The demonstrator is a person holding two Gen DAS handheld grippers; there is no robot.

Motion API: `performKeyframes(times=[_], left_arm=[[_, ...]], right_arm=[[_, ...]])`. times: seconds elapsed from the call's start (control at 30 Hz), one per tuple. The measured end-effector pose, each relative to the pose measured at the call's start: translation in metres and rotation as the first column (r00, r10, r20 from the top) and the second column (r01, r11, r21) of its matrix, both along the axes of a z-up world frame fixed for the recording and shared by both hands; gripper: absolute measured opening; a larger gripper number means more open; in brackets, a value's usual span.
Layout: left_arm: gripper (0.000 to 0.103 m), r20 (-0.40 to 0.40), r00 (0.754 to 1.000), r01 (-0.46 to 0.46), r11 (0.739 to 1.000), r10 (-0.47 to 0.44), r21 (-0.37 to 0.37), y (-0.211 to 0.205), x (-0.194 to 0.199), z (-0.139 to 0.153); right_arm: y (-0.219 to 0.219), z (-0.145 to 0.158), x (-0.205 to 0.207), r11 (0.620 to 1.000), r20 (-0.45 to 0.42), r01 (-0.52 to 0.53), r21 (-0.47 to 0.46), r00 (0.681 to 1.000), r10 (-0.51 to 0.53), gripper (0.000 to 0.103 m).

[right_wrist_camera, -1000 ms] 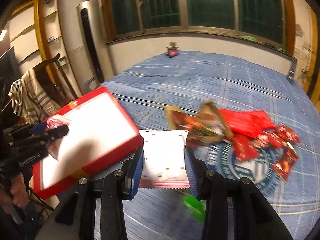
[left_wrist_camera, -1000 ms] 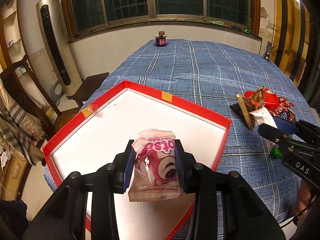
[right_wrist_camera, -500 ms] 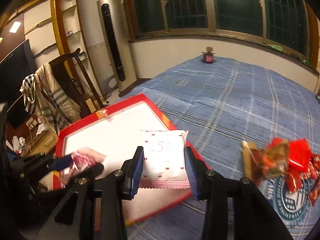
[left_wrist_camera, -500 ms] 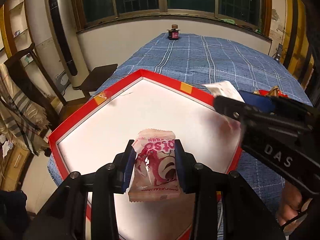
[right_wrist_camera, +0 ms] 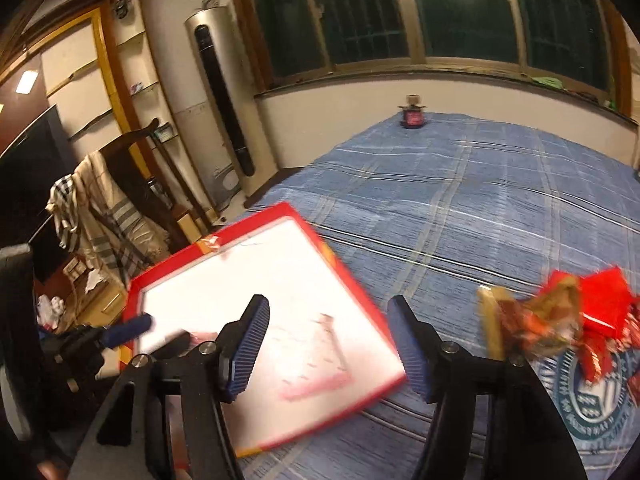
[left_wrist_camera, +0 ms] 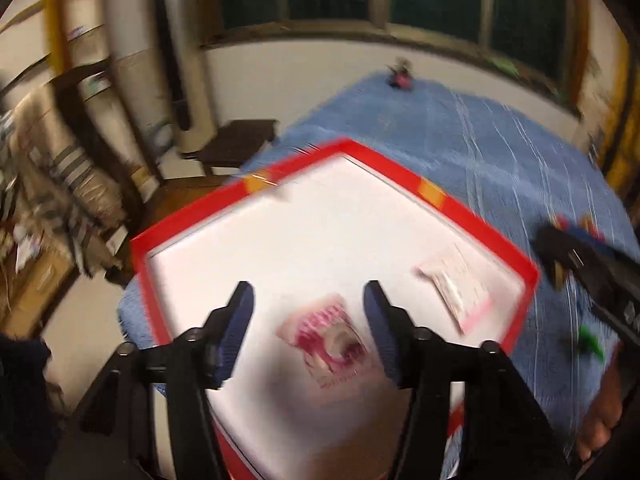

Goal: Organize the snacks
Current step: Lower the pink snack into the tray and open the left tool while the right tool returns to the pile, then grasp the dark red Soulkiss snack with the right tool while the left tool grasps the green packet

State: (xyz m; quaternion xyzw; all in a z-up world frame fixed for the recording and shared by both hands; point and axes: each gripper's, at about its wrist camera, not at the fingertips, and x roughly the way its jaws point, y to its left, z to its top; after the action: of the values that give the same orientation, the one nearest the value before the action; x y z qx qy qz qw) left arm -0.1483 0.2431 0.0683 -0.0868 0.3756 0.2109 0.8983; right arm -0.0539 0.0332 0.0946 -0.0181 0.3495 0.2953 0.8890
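Observation:
A red-rimmed white tray lies at the near left of the blue-clothed table. In the blurred left wrist view, my left gripper has its jaws opening. A pink-printed snack packet lies on the tray floor between them, with gaps on both sides. A white packet with red dots lies near the tray's right rim. In the right wrist view, my right gripper has its jaws opening over the tray, and the white packet lies loose below them. The left gripper shows at the tray's left.
A pile of red and brown snack wrappers lies on the blue plaid cloth right of the tray. A small dark jar stands at the far end. A chair draped with striped cloth stands left of the table.
Both grippers held packets before, and the right one carried its packet left over the tray. Both have since opened, and the two packets now lie loose in the tray.

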Motion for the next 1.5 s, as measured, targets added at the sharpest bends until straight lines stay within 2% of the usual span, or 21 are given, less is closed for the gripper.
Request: performKeyframes(times=[0.03,0.2,0.3,0.37,0.6,0.7,0.8,0.97,1.07,1.1,1.2,1.27,1.37,1.43,1.5], left_arm=[[0.065,0.027,0.999,-0.041,0.999,0.041,-0.002,0.007,-0.005,0.003],[0.066,0.117,0.977,-0.178,0.984,0.178,-0.007,0.030,-0.028,0.009],[0.066,0.111,0.970,-0.221,0.974,0.215,0.049,0.035,-0.033,0.003],[0.066,0.094,0.970,-0.227,0.973,0.222,0.044,0.039,-0.034,-0.005],[0.066,-0.037,0.979,-0.198,0.979,0.200,0.053,0.043,-0.026,-0.029],[0.066,-0.005,0.979,-0.204,0.978,0.204,0.045,0.039,-0.029,-0.022],[0.066,-0.005,0.977,-0.214,0.973,0.215,0.086,0.035,-0.030,-0.018],[0.066,-0.075,0.968,-0.232,0.966,0.241,0.113,0.045,-0.032,-0.029],[0.066,-0.137,0.969,-0.196,0.978,0.205,0.072,0.039,-0.030,-0.044],[0.066,-0.123,0.971,-0.198,0.977,0.206,0.075,0.035,-0.031,-0.042],[0.066,-0.120,0.982,-0.139,0.989,0.143,0.045,0.016,-0.027,-0.037],[0.070,-0.119,0.988,-0.094,0.994,0.099,0.048,-0.004,-0.021,-0.032],[0.070,-0.134,0.991,-0.004,0.999,0.010,0.045,-0.029,-0.012,-0.030],[0.070,-0.101,0.994,0.034,0.998,-0.029,0.045,-0.045,-0.014,-0.024],[0.070,-0.035,0.991,0.134,0.987,-0.131,0.086,-0.073,-0.020,-0.011]], right_arm=[[-0.010,0.000,0.000,1.000,0.006,0.019,-0.003,1.000,-0.019,0.063],[-0.069,0.001,0.002,0.991,0.012,0.129,0.025,0.992,-0.129,0.063],[-0.110,0.003,0.000,0.976,0.025,0.215,0.041,0.976,-0.216,0.063],[-0.138,0.004,-0.002,0.961,0.041,0.273,0.047,0.961,-0.275,0.063],[-0.242,-0.002,-0.007,0.877,0.025,0.476,0.069,0.878,-0.478,0.063],[-0.286,-0.009,-0.010,0.825,0.010,0.560,0.069,0.827,-0.562,0.063],[-0.319,-0.014,-0.011,0.791,-0.021,0.606,0.083,0.794,-0.607,0.064],[-0.345,-0.024,0.002,0.781,-0.126,0.619,0.079,0.783,-0.608,0.064],[-0.336,-0.029,0.021,0.796,-0.180,0.604,0.048,0.789,-0.588,0.064],[-0.331,-0.030,0.031,0.797,-0.190,0.604,0.010,0.783,-0.592,0.064],[-0.313,-0.035,0.053,0.790,-0.192,0.609,-0.068,0.769,-0.609,0.064],[-0.300,-0.042,0.068,0.788,-0.214,0.602,-0.127,0.759,-0.614,0.064],[-0.286,-0.051,0.082,0.775,-0.226,0.606,-0.182,0.741,-0.632,0.063],[-0.283,-0.058,0.087,0.758,-0.215,0.616,-0.215,0.728,-0.652,0.064],[-0.280,-0.059,0.087,0.749,-0.186,0.616,-0.242,0.728,-0.659,0.061]])
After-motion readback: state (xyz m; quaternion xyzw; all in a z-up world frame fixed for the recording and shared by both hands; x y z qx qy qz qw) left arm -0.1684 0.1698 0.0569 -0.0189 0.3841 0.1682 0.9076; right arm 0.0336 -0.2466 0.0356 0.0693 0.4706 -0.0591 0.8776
